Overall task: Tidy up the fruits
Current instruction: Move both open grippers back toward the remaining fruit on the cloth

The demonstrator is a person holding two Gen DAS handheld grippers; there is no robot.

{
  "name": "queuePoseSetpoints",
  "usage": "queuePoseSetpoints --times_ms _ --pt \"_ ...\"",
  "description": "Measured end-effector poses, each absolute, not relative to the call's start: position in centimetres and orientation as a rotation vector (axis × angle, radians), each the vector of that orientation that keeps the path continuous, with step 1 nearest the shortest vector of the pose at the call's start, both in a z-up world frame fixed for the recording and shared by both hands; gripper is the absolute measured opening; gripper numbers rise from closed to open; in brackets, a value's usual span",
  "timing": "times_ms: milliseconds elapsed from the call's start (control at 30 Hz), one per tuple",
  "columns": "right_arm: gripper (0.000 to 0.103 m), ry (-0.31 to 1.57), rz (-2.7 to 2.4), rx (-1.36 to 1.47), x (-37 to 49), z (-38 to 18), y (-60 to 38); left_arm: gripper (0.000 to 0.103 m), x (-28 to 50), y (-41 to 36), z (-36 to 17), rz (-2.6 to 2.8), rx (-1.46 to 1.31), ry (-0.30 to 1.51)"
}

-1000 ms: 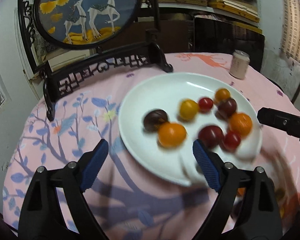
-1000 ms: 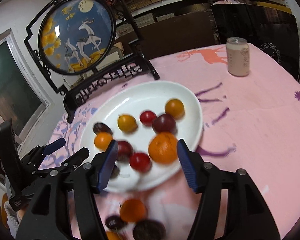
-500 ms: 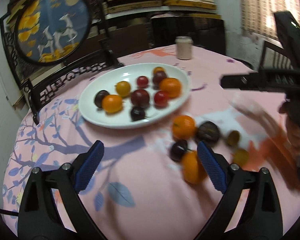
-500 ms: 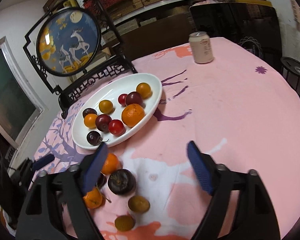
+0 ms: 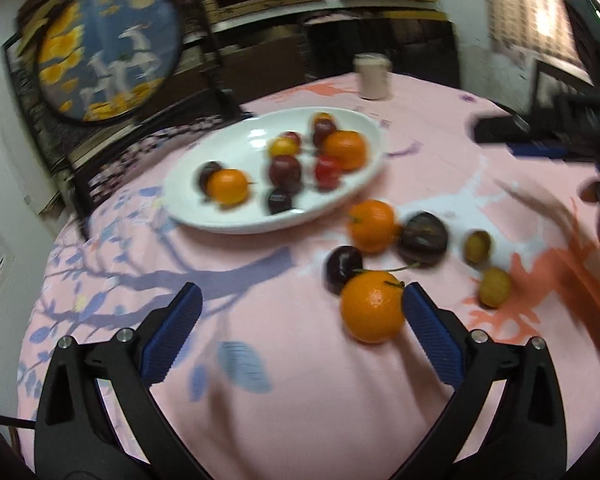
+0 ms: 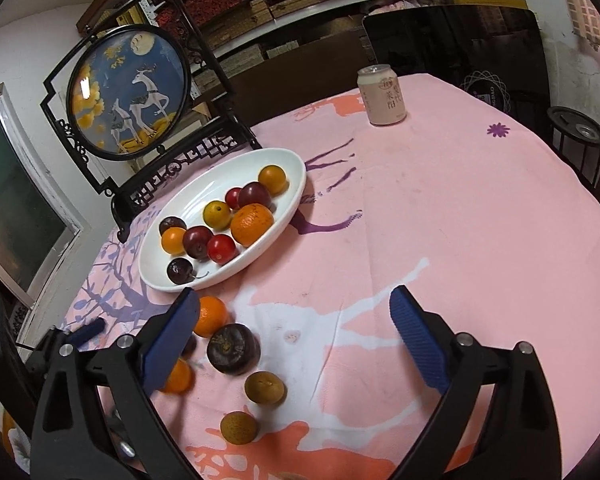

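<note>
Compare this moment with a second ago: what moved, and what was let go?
Both grippers pulled back from the white plate toward the loose fruit on the pink cloth. The right gripper, which straddled the large orange on the plate, left it there; its jaws are opening, nothing between them. The left gripper is opening, unladen. The can and deer screen stayed put.

A: In my left wrist view, the left gripper (image 5: pixel 298 312) is opening, jaws spread; an orange (image 5: pixel 373 307) lies just inside the right pad (image 5: pixel 430 332), low in frame.

B: Centre frame?

A: White plate (image 5: pixel 228 148) of fruit; loose dark plum (image 5: pixel 423 238) right of centre.
</note>
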State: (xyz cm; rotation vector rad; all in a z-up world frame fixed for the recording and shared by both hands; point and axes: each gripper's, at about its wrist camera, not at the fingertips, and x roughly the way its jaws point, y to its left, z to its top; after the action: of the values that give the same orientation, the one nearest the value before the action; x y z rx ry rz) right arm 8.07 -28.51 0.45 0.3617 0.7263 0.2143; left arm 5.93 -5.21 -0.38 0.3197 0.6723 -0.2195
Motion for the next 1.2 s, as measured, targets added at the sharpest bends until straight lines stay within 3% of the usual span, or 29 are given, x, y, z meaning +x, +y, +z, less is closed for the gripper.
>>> queuePoseSetpoints --times_ms 267,733,1067,1200 --pt "0.096 0.727 0.223 0.373 7.7 0.5 -28.5 0.101 7.0 1.1 0.2 -0.102 0.102 0.724" --pt "0.102 0.751 0.191 0.384 7.4 -0.1 -28.7 0.101 5.6 -7.3 -2.3 -0.319 0.38 0.74" --pt "0.102 0.749 0.195 0.385 7.4 0.0 -28.7 0.101 7.7 -0.7 -1.0 -0.159 0.144 0.772" --pt "0.102 0.747 0.206 0.383 7.3 0.0 -28.6 0.101 7.2 -2.4 -1.6 -0.195 0.224 0.769"
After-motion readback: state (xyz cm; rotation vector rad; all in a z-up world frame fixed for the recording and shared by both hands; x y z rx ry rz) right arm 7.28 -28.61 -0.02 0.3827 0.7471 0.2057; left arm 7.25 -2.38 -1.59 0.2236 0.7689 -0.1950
